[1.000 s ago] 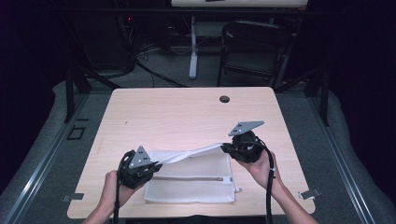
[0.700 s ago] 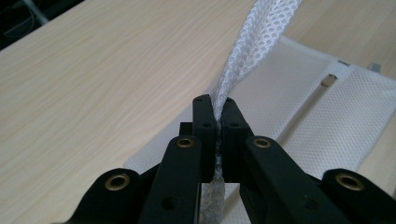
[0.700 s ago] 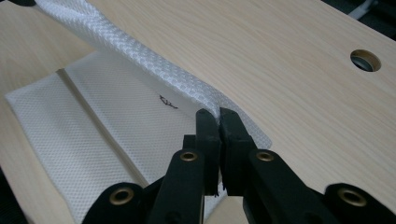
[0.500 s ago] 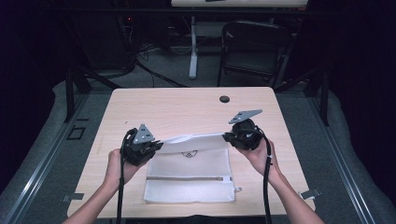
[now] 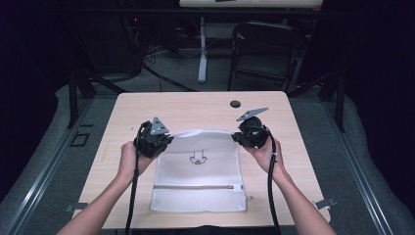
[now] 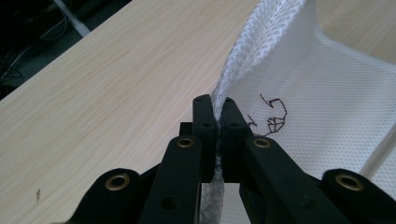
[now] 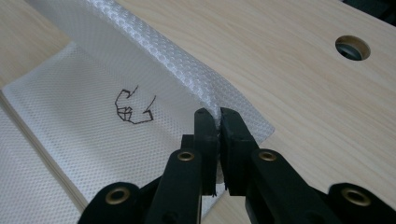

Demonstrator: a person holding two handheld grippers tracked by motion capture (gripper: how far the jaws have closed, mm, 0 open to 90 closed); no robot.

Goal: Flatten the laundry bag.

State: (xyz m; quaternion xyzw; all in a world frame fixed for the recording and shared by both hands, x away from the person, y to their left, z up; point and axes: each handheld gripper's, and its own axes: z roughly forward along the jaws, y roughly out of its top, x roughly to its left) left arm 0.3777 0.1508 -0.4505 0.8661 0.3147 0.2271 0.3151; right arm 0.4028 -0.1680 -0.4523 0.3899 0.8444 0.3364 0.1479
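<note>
A white mesh bag (image 5: 198, 174) with a zipper near its front edge lies on the wooden table (image 5: 195, 107); a small dark drawing (image 5: 197, 157) marks its upper face. My left gripper (image 5: 164, 142) is shut on the bag's far left corner, and the mesh (image 6: 261, 46) rises from between its black jaws. My right gripper (image 5: 236, 136) is shut on the far right corner, where the mesh edge (image 7: 187, 70) arches up off the table. The far edge of the bag is stretched between both grippers, a little above the tabletop.
A round cable hole (image 5: 235, 104) sits in the table behind the right gripper, also seen as a hole (image 7: 352, 47) in the right gripper view. A dark chair (image 5: 266, 49) and a white table leg (image 5: 201, 54) stand beyond the far edge. Bare wood surrounds the bag.
Both grippers have carried the bag's upper layer away from the person, from the front toward the table's middle, unfolding it flat and revealing the drawing.
</note>
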